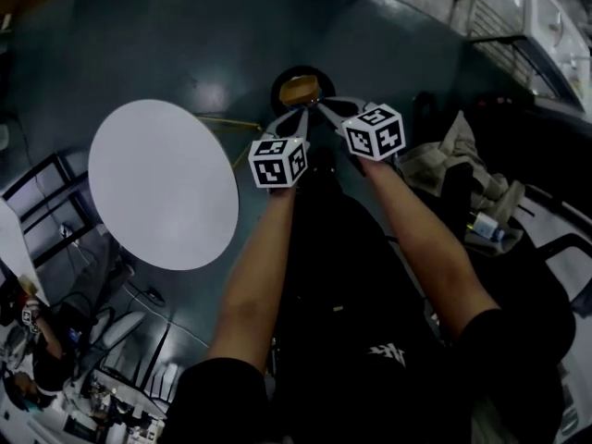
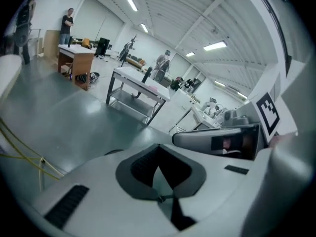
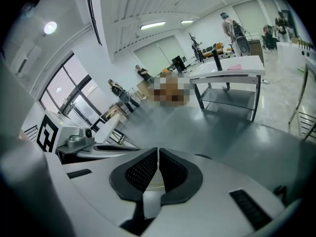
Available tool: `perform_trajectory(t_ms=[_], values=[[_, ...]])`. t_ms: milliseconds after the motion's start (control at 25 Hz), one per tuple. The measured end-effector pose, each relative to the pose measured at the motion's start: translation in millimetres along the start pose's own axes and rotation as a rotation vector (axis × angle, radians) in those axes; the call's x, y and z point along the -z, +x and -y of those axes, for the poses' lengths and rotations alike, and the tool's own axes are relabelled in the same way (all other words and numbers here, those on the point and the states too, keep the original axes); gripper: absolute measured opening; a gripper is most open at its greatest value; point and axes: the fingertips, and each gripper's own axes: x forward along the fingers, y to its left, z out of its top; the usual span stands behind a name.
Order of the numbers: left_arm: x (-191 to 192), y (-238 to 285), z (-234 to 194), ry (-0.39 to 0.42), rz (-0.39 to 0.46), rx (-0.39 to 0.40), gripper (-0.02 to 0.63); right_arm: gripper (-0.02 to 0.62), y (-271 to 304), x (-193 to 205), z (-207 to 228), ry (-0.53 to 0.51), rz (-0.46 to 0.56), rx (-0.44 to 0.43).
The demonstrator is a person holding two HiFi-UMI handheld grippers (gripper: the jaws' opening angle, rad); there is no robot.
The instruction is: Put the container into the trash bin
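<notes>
Both tongs are pinched shut with nothing in them: the left gripper [image 2: 158, 168] shows its dark pads pressed together on air, and the right gripper [image 3: 158, 157] shows the same, its pads meeting along one thin seam. From the head view I have them side by side at arm's length, tips nearly touching each other just above the near rim of the trash bin [image 1: 303, 68].

The container [image 1: 301, 89] is what I take the tan shape inside that bin to be. It lies within the round black rim, below my tips and free of both. I cannot make out its form more closely than that.

The bin stands on the grey floor [image 1: 185, 35], just past the far right edge of the round white table [image 1: 157, 183]. A yellow cable [image 1: 227, 118] runs across the floor between table and bin.

My reading is that the drop itself is done and I am at the tail of the task. The next move calls for no grip at all, only drawing both arms back and away from the rim without knocking the bin.

Counted: one container, one bin, one table, one cable, two tongs.
</notes>
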Motion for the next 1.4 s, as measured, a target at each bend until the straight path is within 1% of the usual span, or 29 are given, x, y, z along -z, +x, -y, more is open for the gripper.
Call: perform_trajectory(t_ms=[200, 440, 640, 840, 1040, 1160, 1400], values=[[-42.2, -44.1, 32.4, 0.083, 0.071, 0.047, 0.003, 0.041, -40.0, -42.5, -35.2, -0.02, 0.083, -0.021], [-88.6, -101.7, 72.6, 0.219, 0.134, 0.122, 0.003, 0.041, -95.0, -91.1, -82.8, -0.141, 0.145, -0.077], [-117.5, -163.8, 99.1, 0.295, 0.211, 0.182, 0.003, 0.041, -137.3, -119.6, -134.6, -0.247, 0.183, -0.138], [-149.5, -225.1, 129.0, 0.358, 0.32, 0.239, 0.003, 0.041, -181.0, -148.8, -184.9, -0.366, 0.235, -0.216], [-171.2, -278.8, 145.3, 0.397, 0.398, 0.247, 0.003, 0.041, -218.8, -170.8, -221.6, -0.42, 0.297, -0.267], [-182.3, -305.5, 151.9, 0.427, 0.437, 0.256, 0.003, 0.041, -235.9, -180.1, -239.2, -0.455, 0.324, -0.291], [-188.6, -347.1, 164.2, 0.456, 0.484, 0.321, 0.003, 0.041, -255.2, -180.6, -267.7, -0.519, 0.348, -0.34]])
